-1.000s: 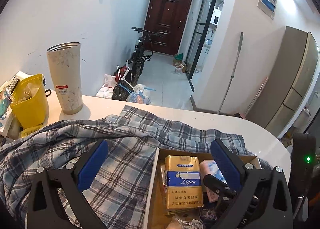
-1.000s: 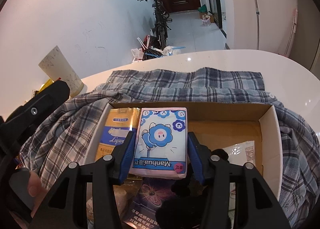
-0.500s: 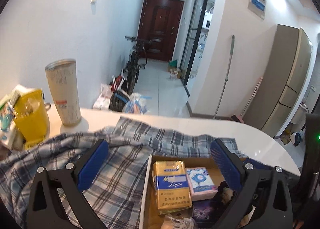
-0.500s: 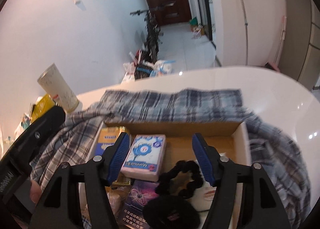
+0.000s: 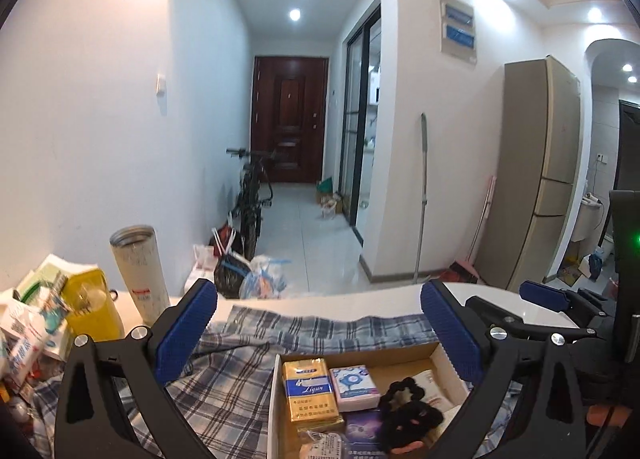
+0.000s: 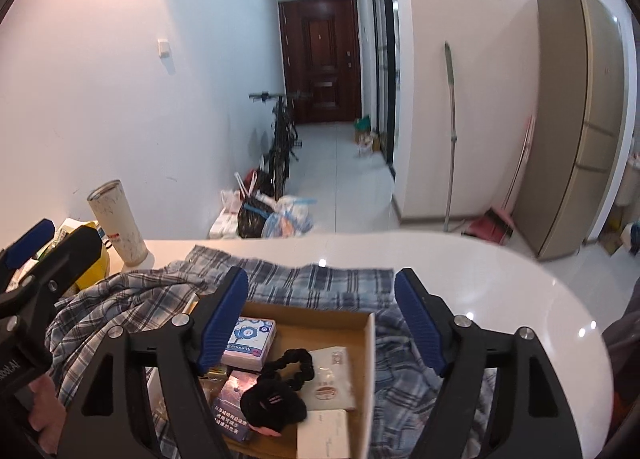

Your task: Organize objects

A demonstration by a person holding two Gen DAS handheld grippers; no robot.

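Note:
A cardboard box (image 5: 436, 353) (image 6: 370, 359) sits on a plaid shirt (image 5: 224, 387) (image 6: 120, 299) on the white table. In it lie a gold cigarette pack (image 5: 310, 391), a pink tissue pack with blue flowers (image 5: 354, 385) (image 6: 250, 341), a black scrunchie (image 5: 404, 391) (image 6: 292, 363), a purple packet (image 6: 230, 403) and white packets (image 6: 334, 379). My left gripper (image 5: 318, 317) is open and empty, raised above the box. My right gripper (image 6: 322, 301) is open and empty, raised above the box, apart from the tissue pack.
A tall speckled tumbler (image 5: 140, 271) (image 6: 118, 223) stands at the table's back left beside a yellow container (image 5: 90, 307) and cartons (image 5: 24, 335). The table's rounded edge (image 6: 560, 299) curves right. Beyond are a hallway with a bicycle (image 5: 252, 195) and a fridge (image 5: 532, 175).
My right gripper let go of the tissue pack, which now lies in the box beside the gold pack, then opened wide. Both grippers rose and drew back from the box.

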